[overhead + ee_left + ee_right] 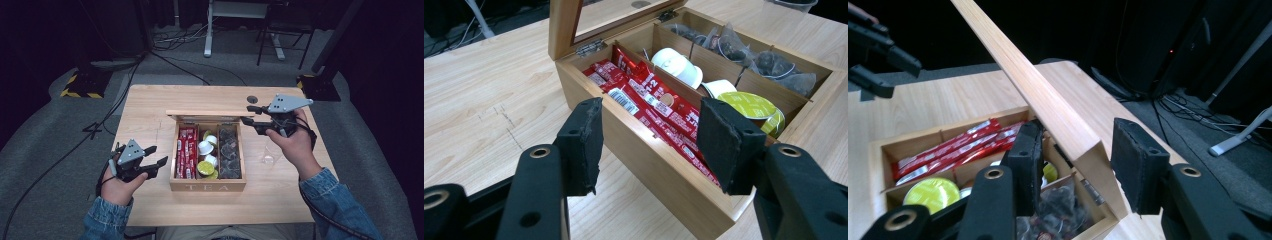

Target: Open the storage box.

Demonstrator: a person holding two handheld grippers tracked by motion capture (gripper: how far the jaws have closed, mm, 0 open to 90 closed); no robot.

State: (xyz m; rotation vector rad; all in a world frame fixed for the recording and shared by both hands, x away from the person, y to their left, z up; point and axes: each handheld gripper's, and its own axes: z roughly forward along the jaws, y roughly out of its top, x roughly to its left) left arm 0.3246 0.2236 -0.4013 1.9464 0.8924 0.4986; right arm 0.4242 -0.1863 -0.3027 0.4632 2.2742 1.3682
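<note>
Dark curtains and grey carpet ring a pale wooden desk [150,105], with cables trailing over the floor behind it. On the desk stands a wooden tea box [207,185] with its lid [210,113] raised, seen edge-on from above. Three compartments run front to back inside: red sachets [186,152] on the left, round capsules [207,155] in white and lime green in the middle, dark tea bags [229,151] on the right. A clear plastic cup [269,152] stands on the desk just to the right of the box.

The right gripper [250,116] is up at the lid's right end — in the right gripper view the lid's wooden edge [1048,107] runs between its two fingers [1138,165], one on each side. A sliver of space shows beside the right-hand pad, so I cannot tell whether they are pressing on the wood.

The left gripper [156,161] hovers over the desk just left of the box, clear of it. Its fingers [584,142] stand apart with nothing between them, aimed at the box's near left wall and the red sachets beyond.
</note>
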